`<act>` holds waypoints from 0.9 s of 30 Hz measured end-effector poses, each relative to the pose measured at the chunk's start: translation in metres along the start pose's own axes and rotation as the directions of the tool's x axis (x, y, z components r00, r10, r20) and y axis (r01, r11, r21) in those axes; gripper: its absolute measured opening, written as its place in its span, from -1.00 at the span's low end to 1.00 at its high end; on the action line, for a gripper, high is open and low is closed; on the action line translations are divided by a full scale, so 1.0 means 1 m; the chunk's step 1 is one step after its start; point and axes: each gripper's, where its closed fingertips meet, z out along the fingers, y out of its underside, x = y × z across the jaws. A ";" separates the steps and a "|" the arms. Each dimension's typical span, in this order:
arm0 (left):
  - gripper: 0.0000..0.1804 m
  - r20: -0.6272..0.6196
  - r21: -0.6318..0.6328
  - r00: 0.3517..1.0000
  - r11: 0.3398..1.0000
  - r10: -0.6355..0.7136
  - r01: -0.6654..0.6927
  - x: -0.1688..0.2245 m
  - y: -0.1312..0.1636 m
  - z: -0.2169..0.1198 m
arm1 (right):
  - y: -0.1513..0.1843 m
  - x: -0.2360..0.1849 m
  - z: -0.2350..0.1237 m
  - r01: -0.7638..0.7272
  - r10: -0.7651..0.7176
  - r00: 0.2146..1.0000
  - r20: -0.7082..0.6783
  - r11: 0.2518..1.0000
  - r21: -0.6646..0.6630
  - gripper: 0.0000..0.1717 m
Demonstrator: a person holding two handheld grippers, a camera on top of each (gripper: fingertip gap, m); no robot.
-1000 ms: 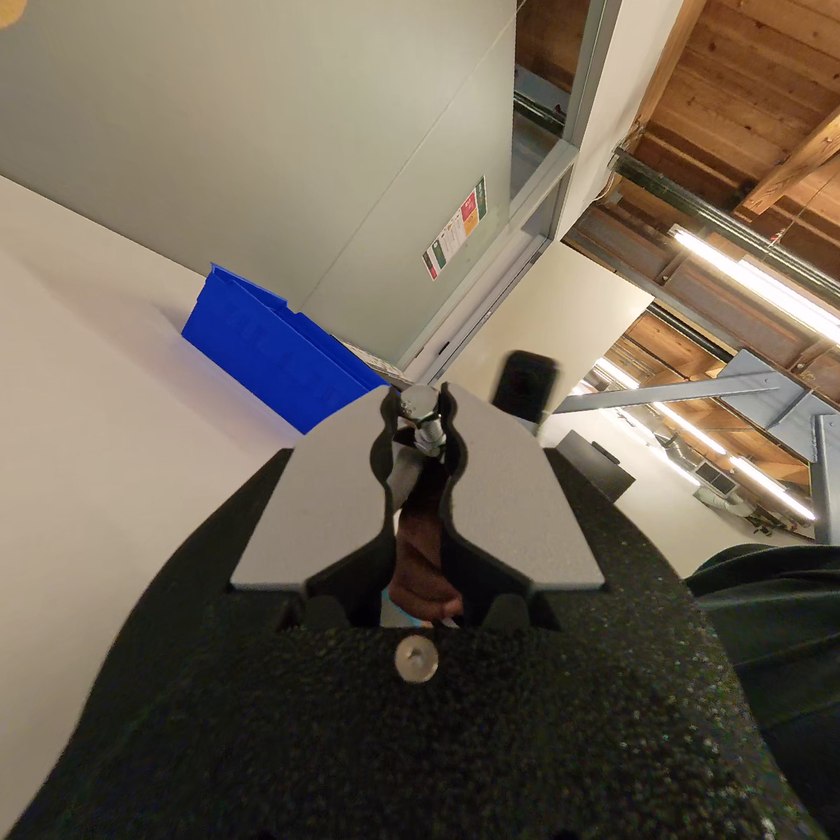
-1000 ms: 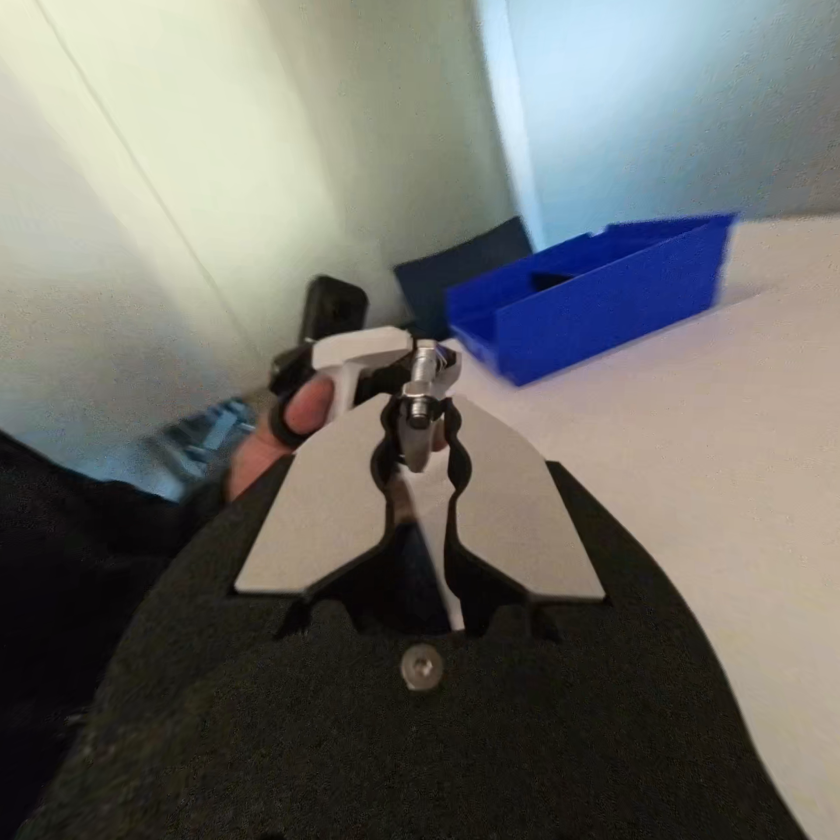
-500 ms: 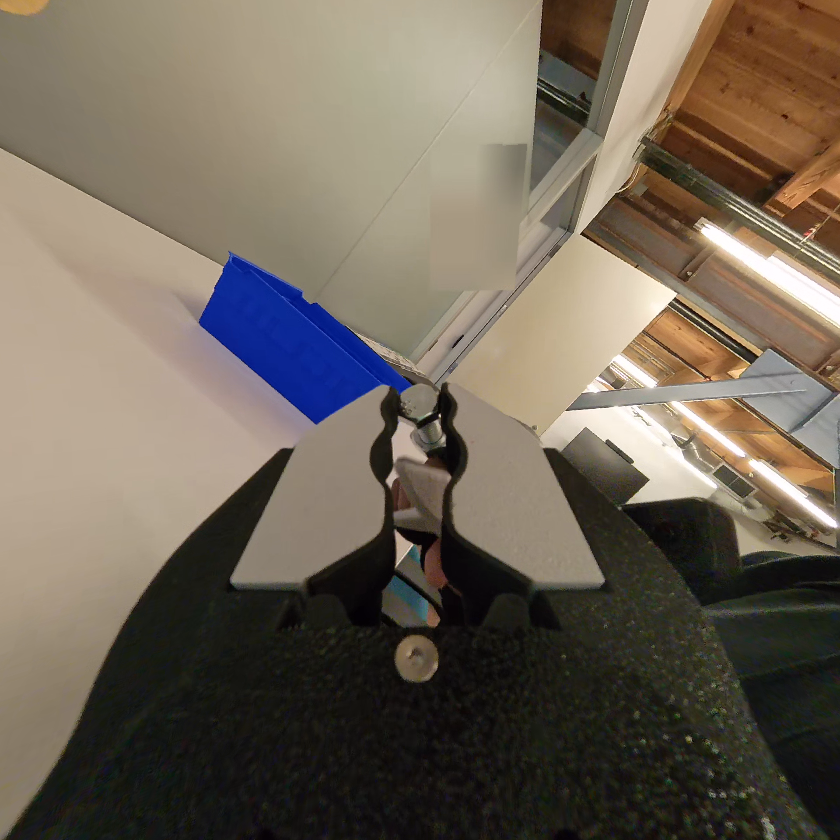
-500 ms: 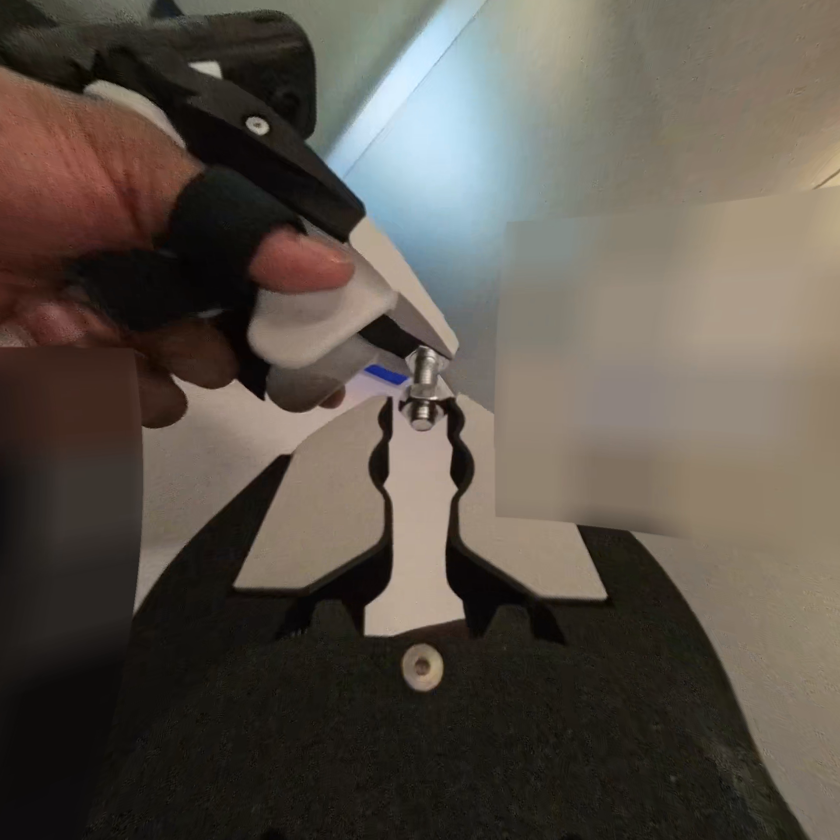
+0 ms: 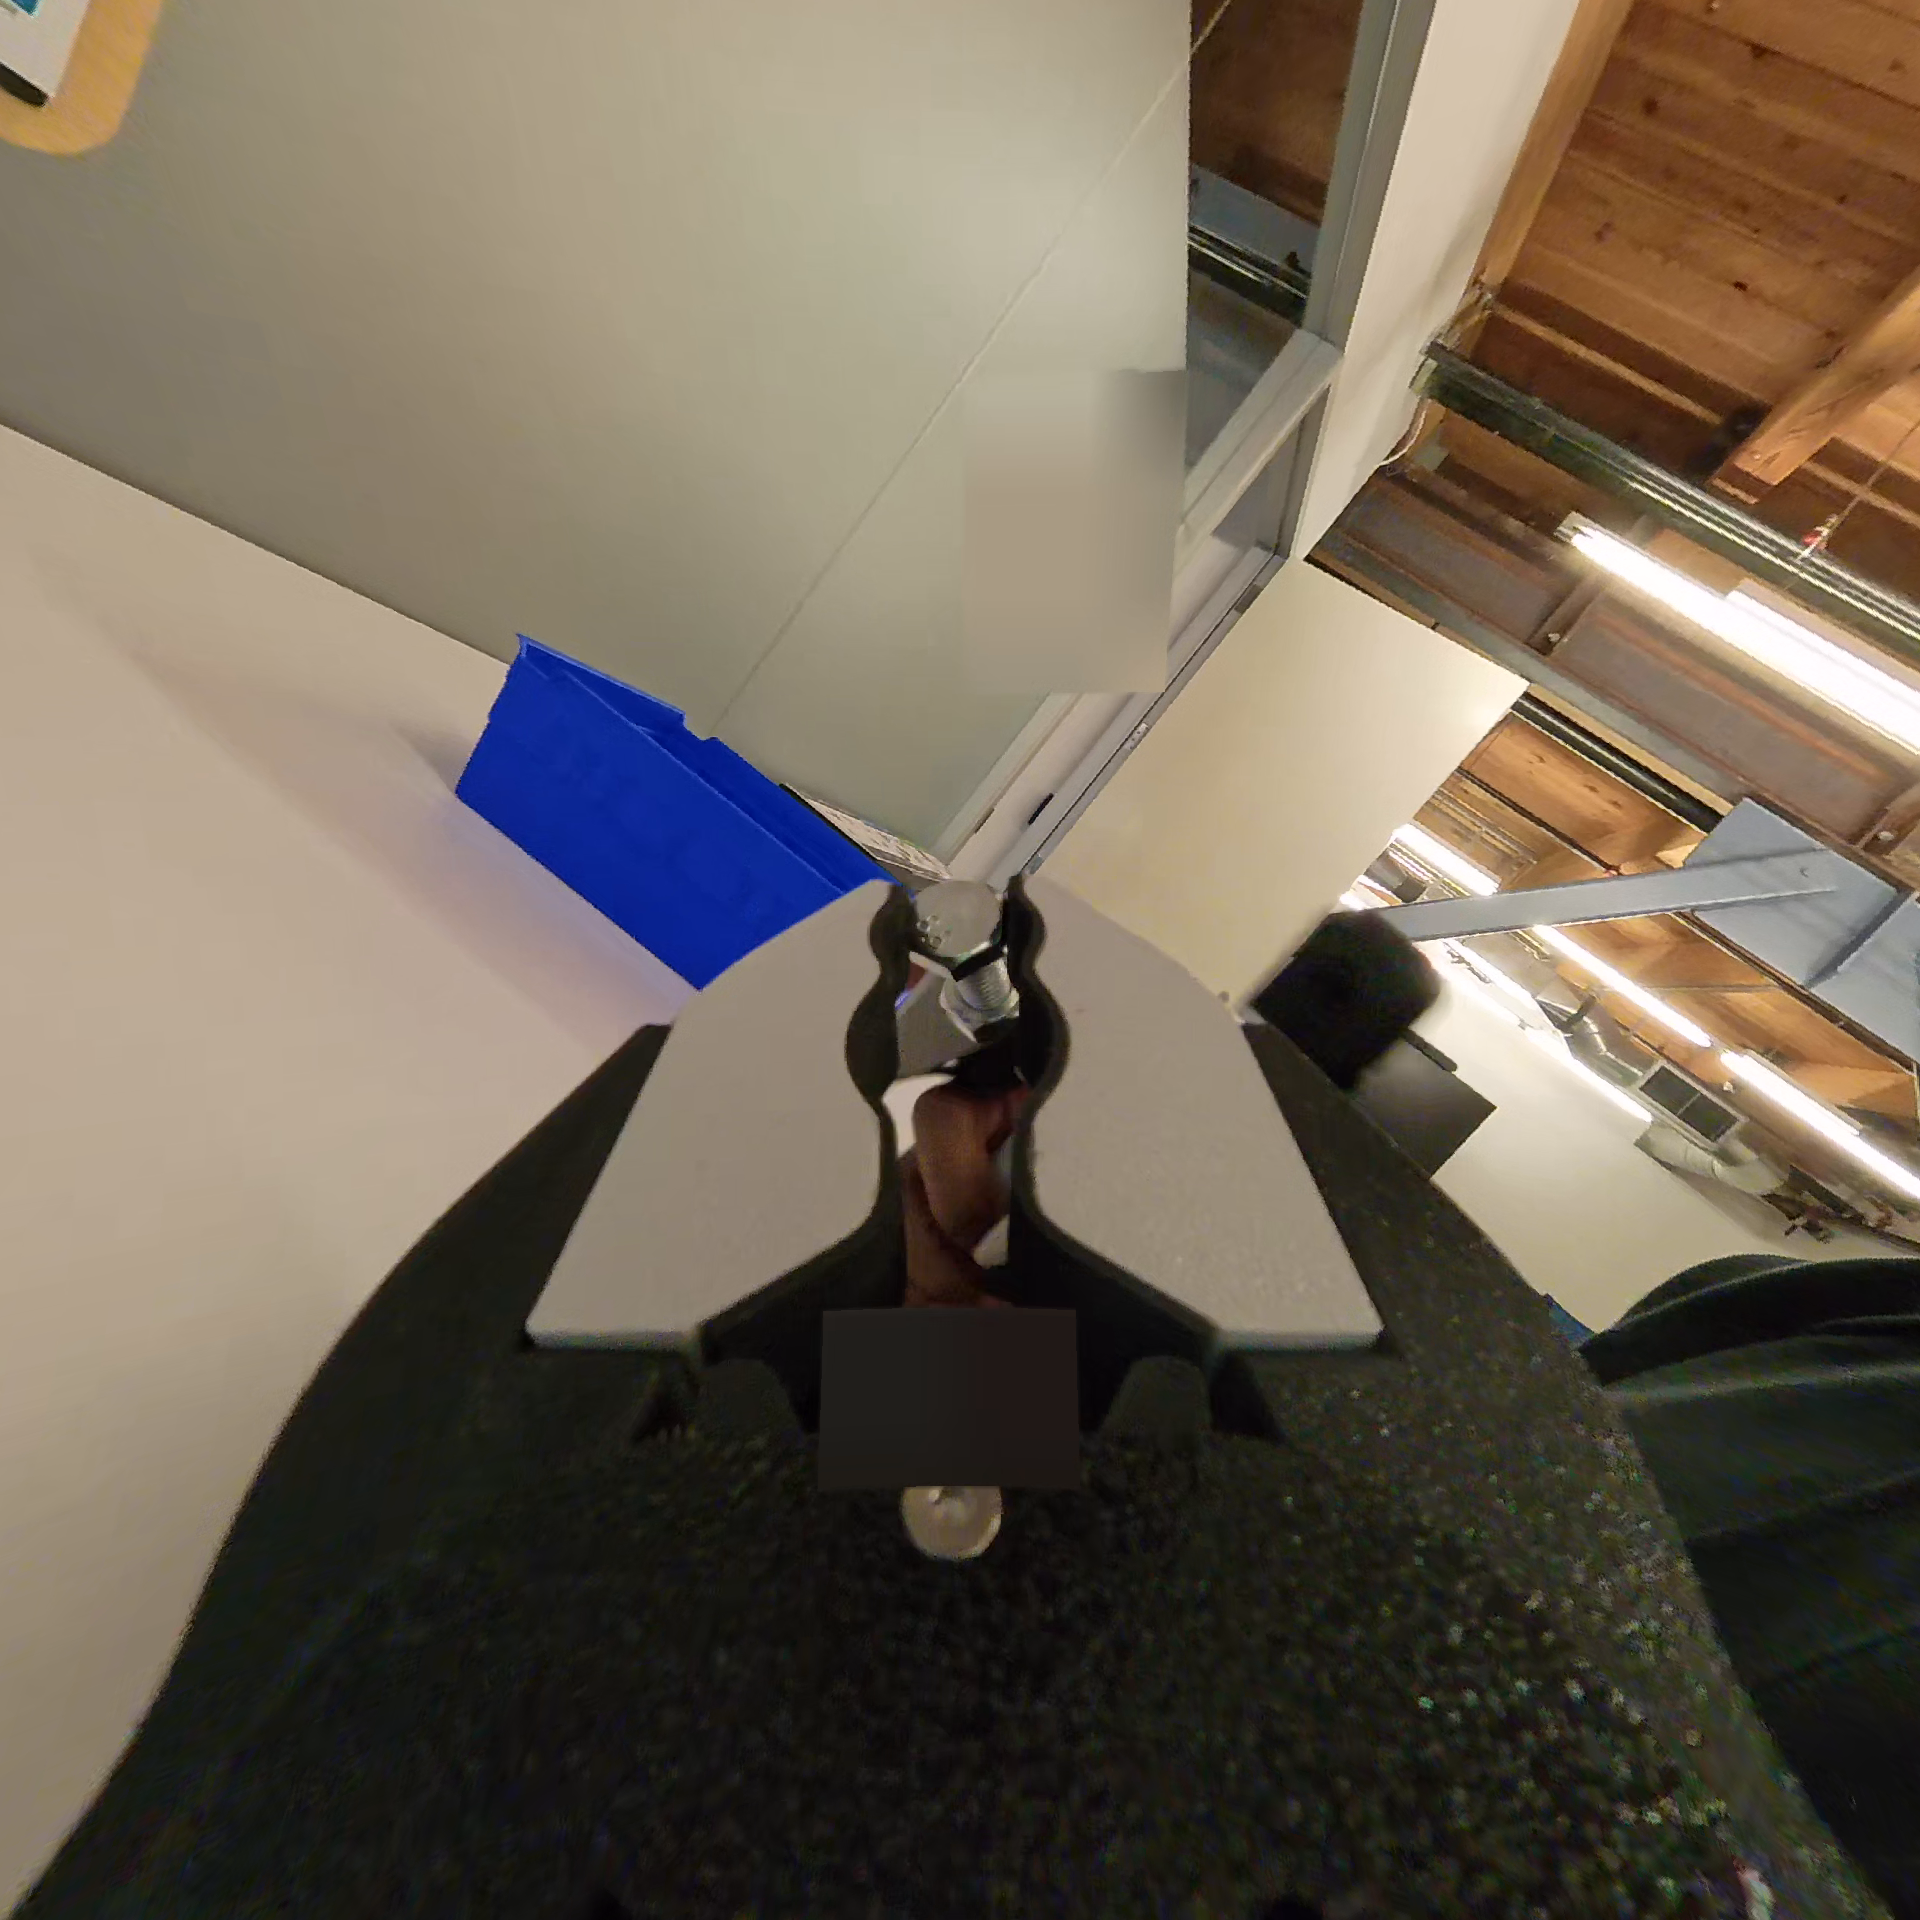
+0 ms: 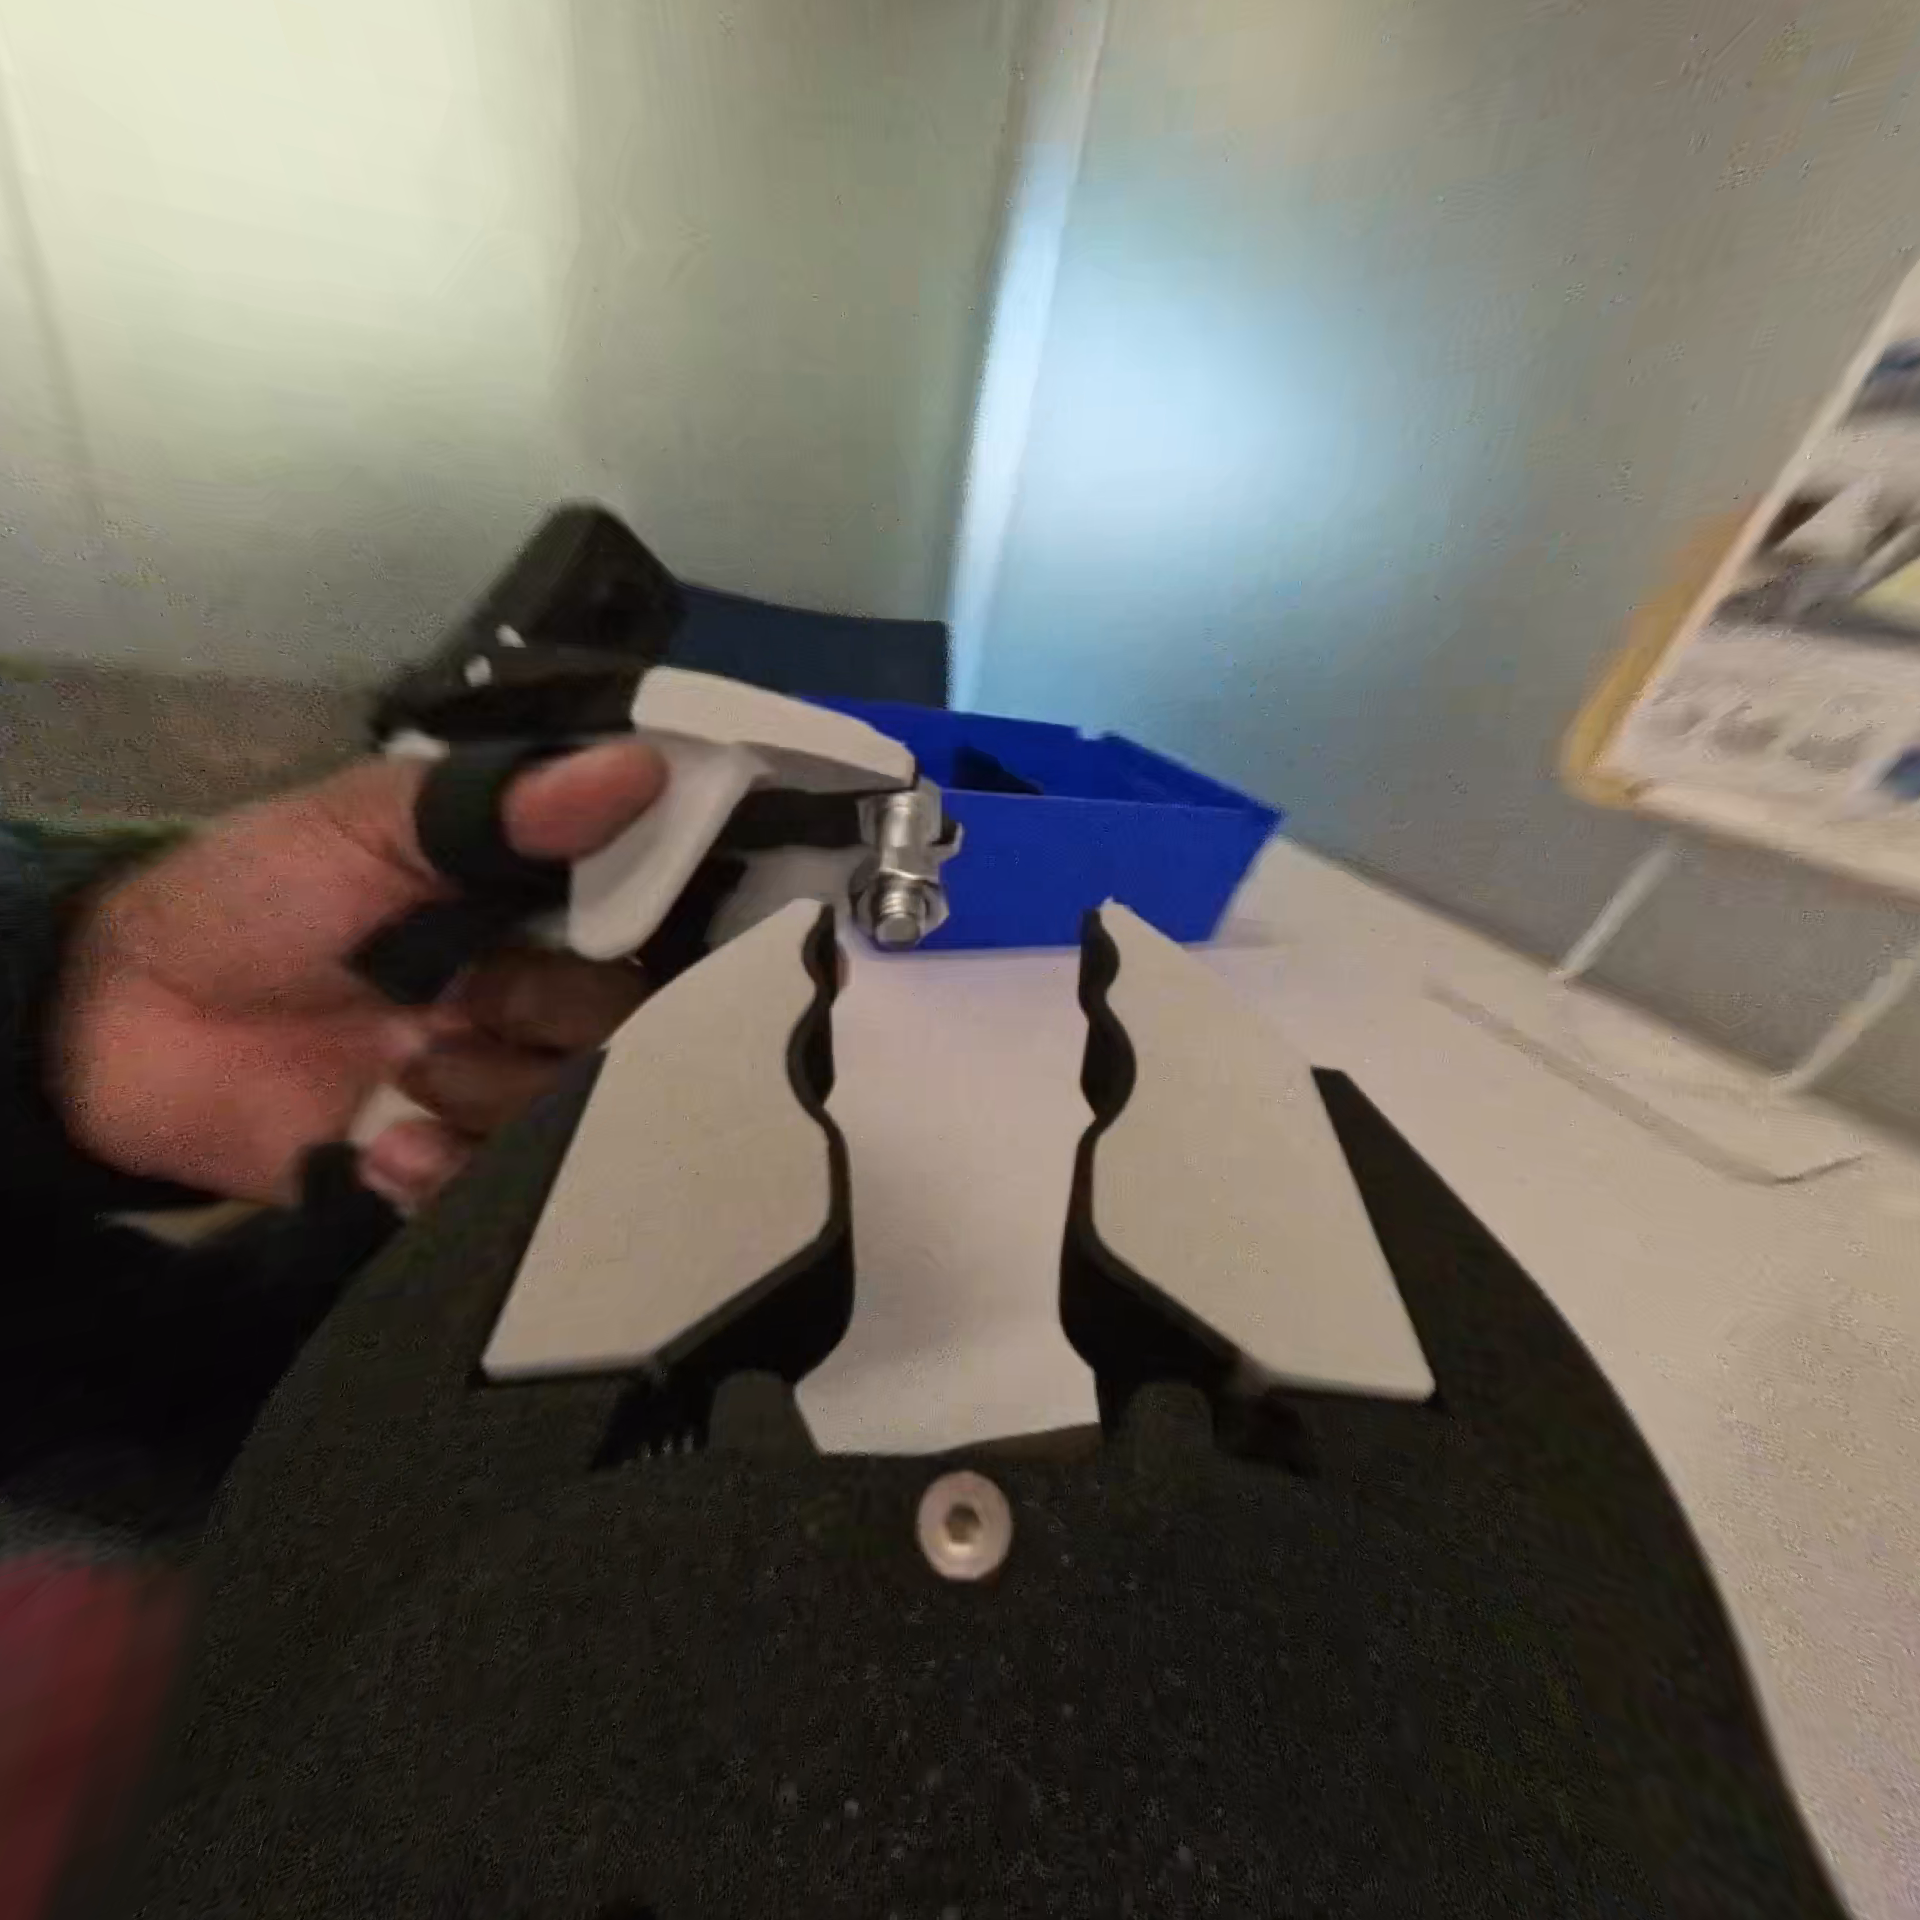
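The left gripper (image 5: 956, 940) is clenched on the head of one silver bolt (image 5: 961, 951), both fingertips pressed against it at the very tips. The bolt's threaded shank points back toward that gripper's body. In the right wrist view the same bolt (image 6: 899, 868) hangs from the left gripper's tips, its threaded end carrying one nut (image 6: 902, 914).

The right gripper (image 6: 956, 935) is released, its fingers wide apart with nothing between them. The bolt's nut end sits just beyond and slightly left of its left fingertip (image 6: 800, 930), close to it; contact cannot be told.

One blue bin (image 6: 1091, 862) stands on the white table (image 6: 1558, 1299) ahead of both grippers, behind the bolt. One hand (image 6: 260, 987) grips the left gripper's handle. A card holder (image 6: 1766, 623) stands off to the right gripper's right.
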 end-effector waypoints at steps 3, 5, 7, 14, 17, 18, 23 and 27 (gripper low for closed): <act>-0.81 0.017 -0.018 1.000 1.000 -0.010 0.010 -0.003 0.003 0.001 | 0.001 -0.004 0.001 0.410 -0.418 0.903 -0.104 0.908 -0.090 -0.48; -0.81 0.021 -0.035 1.000 0.999 -0.017 0.018 -0.004 0.006 0.004 | 0.002 -0.006 0.003 0.497 -0.511 0.852 -0.114 0.858 -0.133 -0.56; -0.81 0.021 -0.051 1.000 0.999 -0.017 0.018 -0.004 0.009 0.006 | 0.002 -0.007 0.004 0.484 -0.500 0.858 -0.116 0.864 -0.140 -0.74; -0.81 -0.024 -0.014 1.000 1.000 -0.019 0.018 0.000 0.004 0.004 | -0.008 -0.013 0.005 -0.567 0.570 0.777 0.267 0.818 -0.098 -0.78; -0.81 -0.035 -0.002 0.999 1.000 -0.017 0.017 0.003 0.002 0.005 | -0.017 -0.014 -0.001 -0.656 0.624 0.675 0.394 0.752 -0.067 -0.59; -0.81 -0.033 0.002 0.999 1.000 -0.018 0.018 0.003 0.001 0.004 | -0.015 -0.013 -0.001 -0.600 0.570 0.737 0.362 0.799 -0.036 -0.53; -0.81 -0.013 -0.001 0.999 1.000 -0.030 0.030 -0.001 0.001 0.004 | 0.002 -0.002 0.003 0.147 -0.147 0.989 -0.012 0.988 -0.037 -0.44; -0.81 -0.005 -0.024 0.999 0.999 -0.038 0.038 -0.002 0.005 0.007 | 0.008 -0.007 0.009 0.437 -0.450 0.889 -0.083 0.888 -0.142 -0.53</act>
